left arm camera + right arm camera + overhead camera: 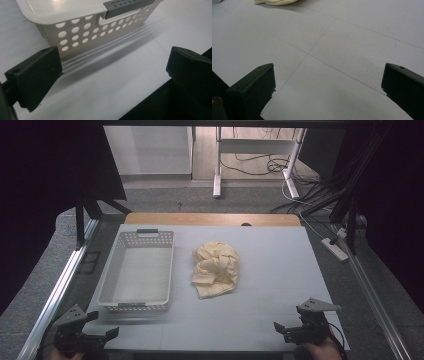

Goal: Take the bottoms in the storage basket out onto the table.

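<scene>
Fig.: start posture, both tools at the near table edge. Left gripper (97, 336) sits at the near-left corner, jaws spread wide, nothing between them; in the left gripper view its jaws frame the near short wall of the basket (82, 30), w/ the grey handle (125, 5) upper right. Right gripper (285, 330) sits at the near-right corner, jaws likewise spread and empty; in the right gripper view bare table (337, 50) lies between the jaws and an edge of the cloth (275, 2) shows at the top left.

Cloth (216, 268): crumpled cream heap, mid-table, just right of the basket (120, 270), not touching it. Its long axis runs roughly near-to-far, parallel to the basket's long side.

Key relation: cloth lies ahead of and to the left of the right gripper, ahead of and to the right of the left one. Judged by eye, the right gripper is slightly nearer and has an open path; the left gripper's straight line passes the basket's near-right corner. Basket is empty, so the likely job is cloth into basket.
</scene>
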`<control>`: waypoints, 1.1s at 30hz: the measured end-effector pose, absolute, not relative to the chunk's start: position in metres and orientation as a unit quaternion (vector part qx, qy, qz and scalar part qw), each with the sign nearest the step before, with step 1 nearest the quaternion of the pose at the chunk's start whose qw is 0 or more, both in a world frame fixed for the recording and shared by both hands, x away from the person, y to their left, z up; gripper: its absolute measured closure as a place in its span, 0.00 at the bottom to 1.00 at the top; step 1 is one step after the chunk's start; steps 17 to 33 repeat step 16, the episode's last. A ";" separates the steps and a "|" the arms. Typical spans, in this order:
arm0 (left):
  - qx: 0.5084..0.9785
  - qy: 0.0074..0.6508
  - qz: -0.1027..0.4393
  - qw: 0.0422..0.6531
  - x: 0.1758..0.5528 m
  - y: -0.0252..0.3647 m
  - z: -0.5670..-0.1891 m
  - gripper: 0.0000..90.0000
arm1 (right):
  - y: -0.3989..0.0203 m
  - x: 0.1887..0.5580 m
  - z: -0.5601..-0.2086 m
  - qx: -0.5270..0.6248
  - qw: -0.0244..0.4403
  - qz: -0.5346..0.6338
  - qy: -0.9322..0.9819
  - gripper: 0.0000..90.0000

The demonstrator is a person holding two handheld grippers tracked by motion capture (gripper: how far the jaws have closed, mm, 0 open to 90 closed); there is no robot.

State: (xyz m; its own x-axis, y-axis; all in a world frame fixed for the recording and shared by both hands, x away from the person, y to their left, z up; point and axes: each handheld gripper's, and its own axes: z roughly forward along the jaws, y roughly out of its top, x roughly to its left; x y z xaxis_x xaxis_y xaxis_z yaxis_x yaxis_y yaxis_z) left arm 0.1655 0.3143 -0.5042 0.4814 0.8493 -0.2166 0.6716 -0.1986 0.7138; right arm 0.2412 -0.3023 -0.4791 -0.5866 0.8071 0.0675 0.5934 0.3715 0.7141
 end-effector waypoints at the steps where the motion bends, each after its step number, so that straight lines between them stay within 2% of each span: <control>1: 0.766 0.496 0.113 0.392 0.165 0.315 -0.504 0.00 | -0.302 0.241 -0.479 0.430 0.149 0.360 0.815 0.00; 33: 0.769 0.497 0.098 0.391 0.166 0.316 -0.505 0.00 | -0.301 0.242 -0.480 0.430 0.150 0.353 0.817 0.00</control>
